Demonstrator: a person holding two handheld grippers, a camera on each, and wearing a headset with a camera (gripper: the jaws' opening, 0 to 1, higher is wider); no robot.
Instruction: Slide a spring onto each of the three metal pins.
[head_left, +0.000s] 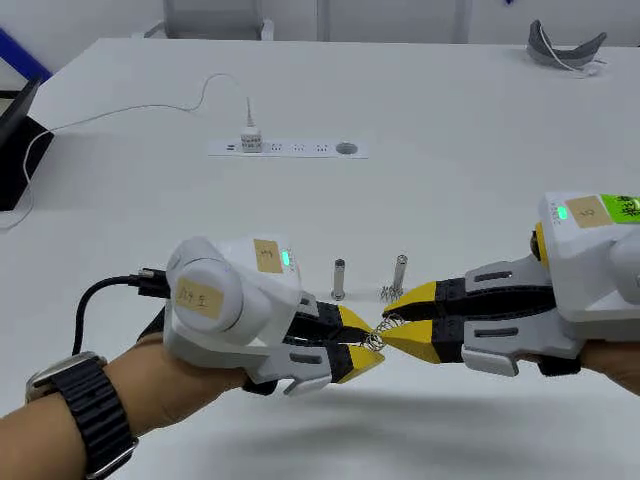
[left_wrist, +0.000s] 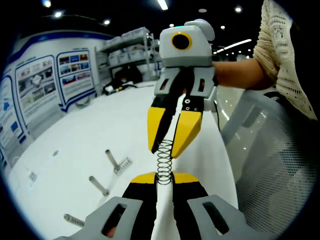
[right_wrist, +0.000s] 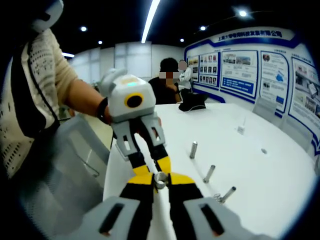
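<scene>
A small steel spring (head_left: 378, 333) hangs in the air between my two grippers, which meet tip to tip. My left gripper (head_left: 361, 340) is shut on one end of the spring (left_wrist: 164, 162), and my right gripper (head_left: 391, 321) is shut on the other end (right_wrist: 160, 180). Just behind them, two upright metal pins (head_left: 339, 280) (head_left: 400, 272) stand on the white table. A second spring (head_left: 390, 293) lies at the foot of the right pin. The right gripper view has three pins (right_wrist: 193, 149) (right_wrist: 209, 173) (right_wrist: 227, 193) in a row.
A white power strip (head_left: 288, 148) with a plugged-in charger and cable lies across the middle of the table (head_left: 480, 180). A dark headset (head_left: 565, 48) rests at the far right corner. A coiled piece (left_wrist: 73, 220) lies low in the left gripper view.
</scene>
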